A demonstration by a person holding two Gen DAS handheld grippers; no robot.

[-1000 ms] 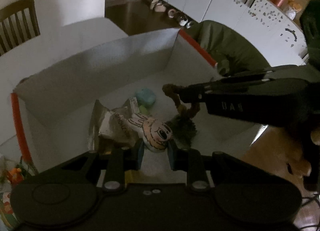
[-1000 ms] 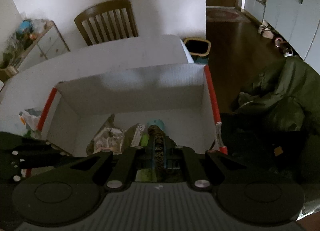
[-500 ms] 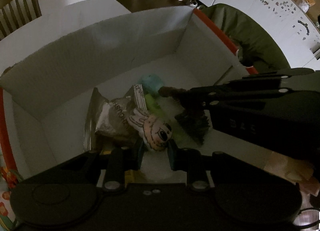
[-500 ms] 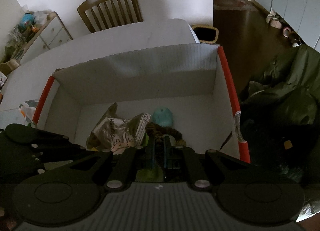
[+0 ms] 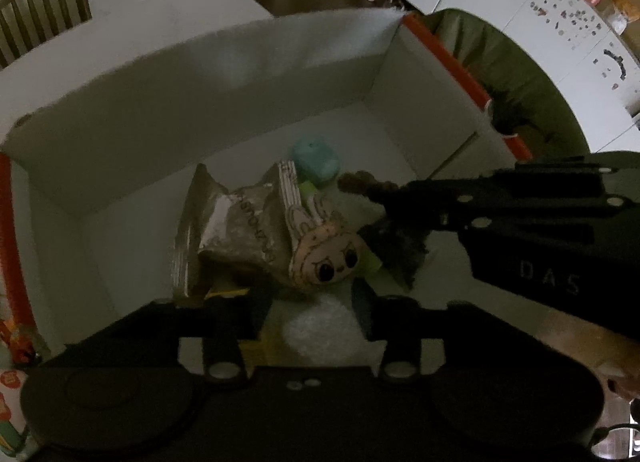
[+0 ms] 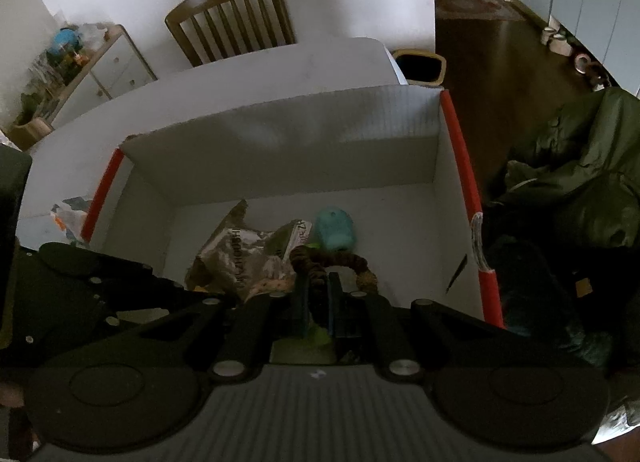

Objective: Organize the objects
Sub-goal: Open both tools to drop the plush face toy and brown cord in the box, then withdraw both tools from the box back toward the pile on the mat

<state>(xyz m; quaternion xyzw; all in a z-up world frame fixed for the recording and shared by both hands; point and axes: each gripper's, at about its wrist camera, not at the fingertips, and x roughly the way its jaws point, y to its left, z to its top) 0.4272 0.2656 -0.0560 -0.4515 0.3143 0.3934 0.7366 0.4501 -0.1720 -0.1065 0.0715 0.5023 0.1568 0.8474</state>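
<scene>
- The left tongs [image 5: 312, 302] are opening at this moment; a second ago they were clamped together on the flat rabbit-face plush [image 5: 326, 250]. The plush is now lying free just ahead of the pads, no longer pinched.
- Meaning for the task, as a judgement: the plush is being released into the box, so that item's placement is finishing and the left tongs are becoming free for the next object.
- The right tongs [image 6: 318, 294] are staying clamped on the brown braided rope toy [image 6: 332, 262], holding it low inside the box, beside the plush. Its release is not yet done.
- The white cardboard box [image 5: 224, 73] with orange-red edge strips is sitting open on the white counter [image 6: 280, 65], near the counter's right edge.
- The box is holding, all gathered toward its near wall: a crinkled foil snack bag [image 5: 240, 229] on the left, the plush resting against that bag, a teal rounded object [image 5: 316, 161] behind them, and a light-green item partly hidden under the plush.
- The far half of the box floor is lying bare.
</scene>
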